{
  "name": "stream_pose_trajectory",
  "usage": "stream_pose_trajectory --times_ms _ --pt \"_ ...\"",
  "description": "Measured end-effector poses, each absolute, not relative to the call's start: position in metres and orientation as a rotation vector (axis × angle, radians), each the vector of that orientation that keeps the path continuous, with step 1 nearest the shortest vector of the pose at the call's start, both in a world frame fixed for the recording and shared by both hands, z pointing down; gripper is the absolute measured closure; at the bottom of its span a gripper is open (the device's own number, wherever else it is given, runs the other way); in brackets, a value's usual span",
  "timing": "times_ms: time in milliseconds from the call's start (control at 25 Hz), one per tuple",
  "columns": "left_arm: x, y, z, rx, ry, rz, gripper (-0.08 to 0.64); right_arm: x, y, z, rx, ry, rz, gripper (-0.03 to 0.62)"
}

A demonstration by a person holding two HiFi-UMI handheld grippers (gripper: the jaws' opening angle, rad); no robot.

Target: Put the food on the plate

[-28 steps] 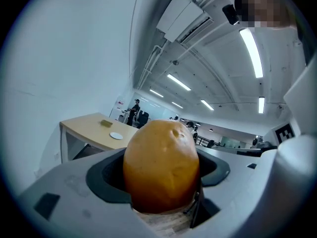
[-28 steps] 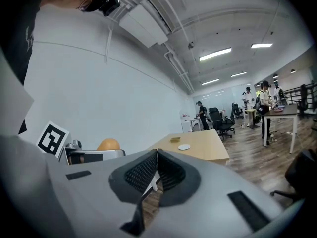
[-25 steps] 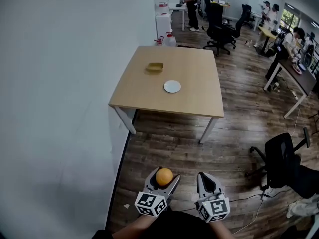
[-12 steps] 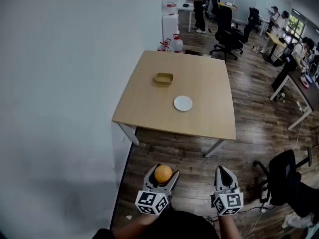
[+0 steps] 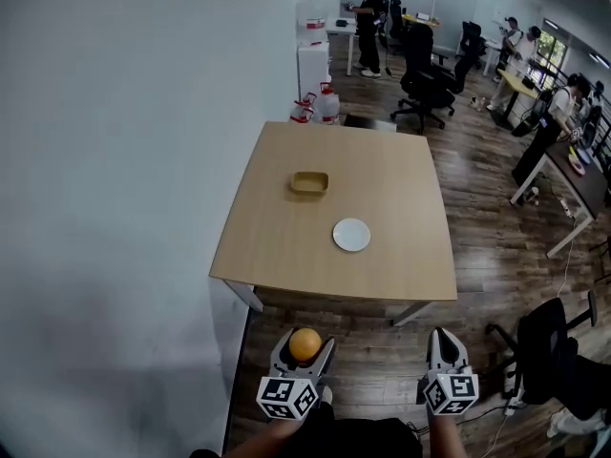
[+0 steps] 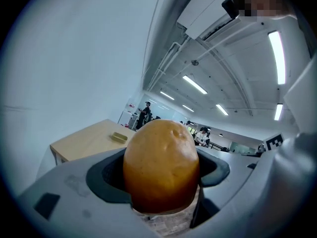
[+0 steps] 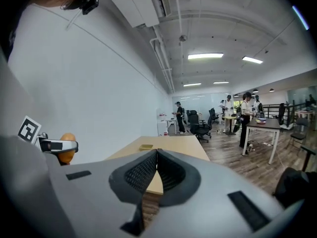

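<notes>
An orange, potato-shaped piece of food (image 5: 305, 343) (image 6: 161, 165) is clamped between the jaws of my left gripper (image 5: 304, 349), held low over the floor short of the table. In the right gripper view the same food (image 7: 67, 154) shows at the left. My right gripper (image 5: 442, 345) (image 7: 154, 172) is shut with nothing in it, its jaws pressed together. A small white plate (image 5: 351, 234) lies on the wooden table (image 5: 286, 246), right of centre and well ahead of both grippers. A shallow tan tray (image 5: 309, 182) (image 6: 119, 137) (image 7: 145, 146) sits further back on the table.
A white wall (image 5: 124, 160) runs along the left, close to the table's left edge. Wooden floor separates me from the table's near edge. A black office chair (image 5: 549, 346) stands at the right. Behind the table are more desks, chairs, water jugs (image 5: 325, 103) and several people.
The table and plate have shifted lower in the head view and look nearer. Both grippers sit lower in that view and further apart. The left one has kept hold of the food.
</notes>
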State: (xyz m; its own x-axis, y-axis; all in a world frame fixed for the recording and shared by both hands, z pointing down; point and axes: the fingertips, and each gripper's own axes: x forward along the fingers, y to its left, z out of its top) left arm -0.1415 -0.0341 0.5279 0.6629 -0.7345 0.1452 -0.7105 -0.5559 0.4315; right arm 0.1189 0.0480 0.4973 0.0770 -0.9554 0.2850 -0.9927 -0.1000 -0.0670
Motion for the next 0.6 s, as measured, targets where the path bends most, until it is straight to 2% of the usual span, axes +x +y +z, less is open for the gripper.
stream_pose_trajectory --times_ms 200,400,600 --pt "-0.146 -0.052 0.514 2.428 -1.121 -0.101 0.219 0.119 0.037 0.487 2.186 -1.999 0.320 0.532" --pt "-0.141 -0.054 0.520 2.418 -1.111 -0.124 0.219 0.113 0.038 0.509 2.196 -1.996 0.454 0.532" --pt "-0.124 -0.064 0.527 2.378 -1.029 -0.118 0.219 0.101 0.004 0.509 2.109 -2.073 0.388 0.532"
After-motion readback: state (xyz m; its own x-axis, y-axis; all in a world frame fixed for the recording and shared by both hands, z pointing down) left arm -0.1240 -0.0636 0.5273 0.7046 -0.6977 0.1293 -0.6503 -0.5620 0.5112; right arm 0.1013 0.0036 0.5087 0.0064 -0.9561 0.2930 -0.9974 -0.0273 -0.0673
